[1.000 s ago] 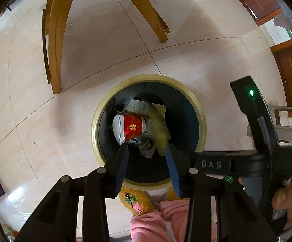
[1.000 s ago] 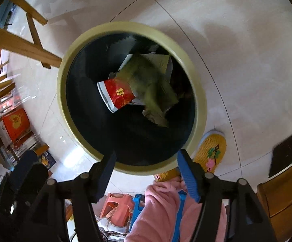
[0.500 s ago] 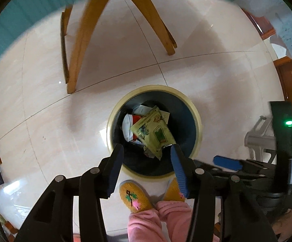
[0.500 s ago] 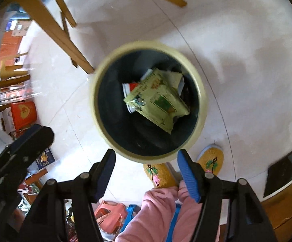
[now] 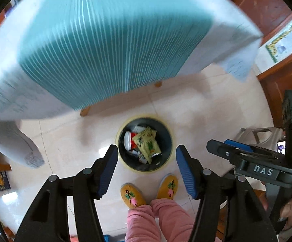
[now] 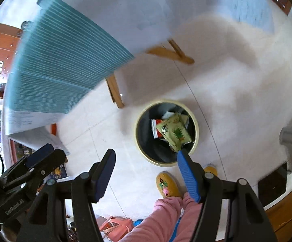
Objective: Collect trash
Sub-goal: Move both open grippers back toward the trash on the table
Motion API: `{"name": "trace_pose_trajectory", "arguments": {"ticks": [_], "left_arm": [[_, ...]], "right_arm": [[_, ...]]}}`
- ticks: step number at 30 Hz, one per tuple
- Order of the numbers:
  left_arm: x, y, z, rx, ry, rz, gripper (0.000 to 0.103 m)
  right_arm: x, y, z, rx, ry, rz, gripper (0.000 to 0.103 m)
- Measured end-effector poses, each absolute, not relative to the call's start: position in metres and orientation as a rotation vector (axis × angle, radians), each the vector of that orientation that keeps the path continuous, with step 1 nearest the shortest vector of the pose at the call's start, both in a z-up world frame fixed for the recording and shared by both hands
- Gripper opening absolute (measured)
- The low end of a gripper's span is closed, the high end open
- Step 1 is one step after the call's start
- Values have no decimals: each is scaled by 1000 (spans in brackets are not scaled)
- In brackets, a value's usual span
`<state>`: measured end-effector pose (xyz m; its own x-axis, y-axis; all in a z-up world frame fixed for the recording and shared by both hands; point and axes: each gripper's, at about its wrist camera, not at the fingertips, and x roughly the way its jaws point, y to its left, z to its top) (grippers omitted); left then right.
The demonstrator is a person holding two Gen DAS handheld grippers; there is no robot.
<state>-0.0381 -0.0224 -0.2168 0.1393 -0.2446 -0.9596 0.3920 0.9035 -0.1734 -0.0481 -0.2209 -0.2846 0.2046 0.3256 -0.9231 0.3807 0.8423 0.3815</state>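
Note:
A round dark bin with a yellowish rim stands on the pale tiled floor far below me. In it lie a green snack packet, a red and white wrapper and some paper. My left gripper hangs high above the bin, its jaws opening, with nothing between the blue pads. My right gripper is open and empty too, high above the floor just left of the bin. In the left wrist view the right gripper shows at the right edge.
A table with a teal striped cloth over white paper fills the upper part of both views, on wooden legs. A person's pink trouser legs and yellow slippers stand by the bin. A grey stool stands at the right.
Both grippers have risen well away from the bin, which now looks much smaller. The table's cloth has come into view above. The left jaws have spread wider.

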Motion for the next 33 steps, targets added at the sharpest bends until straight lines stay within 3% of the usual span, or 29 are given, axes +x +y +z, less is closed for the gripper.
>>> {"name": "trace_pose_trajectory", "arguments": {"ticks": [7, 9, 18, 23, 33], "left_arm": [[-45, -18, -119, 115, 1241, -514, 64], [-45, -15, -98, 104, 1219, -522, 71], [-35, -8, -13, 75, 1072, -559, 84], [-21, -6, 15, 60, 989, -557, 92], [24, -3, 34, 46, 941, -519, 93]], "right_arm": [[-57, -210, -195, 580, 1316, -18, 64], [-59, -208, -175, 572, 1291, -9, 64], [-56, -195, -75, 477, 1114, 3, 64], [-45, -194, -40, 436, 1028, -19, 64], [-11, -200, -12, 406, 955, -40, 64]]}}
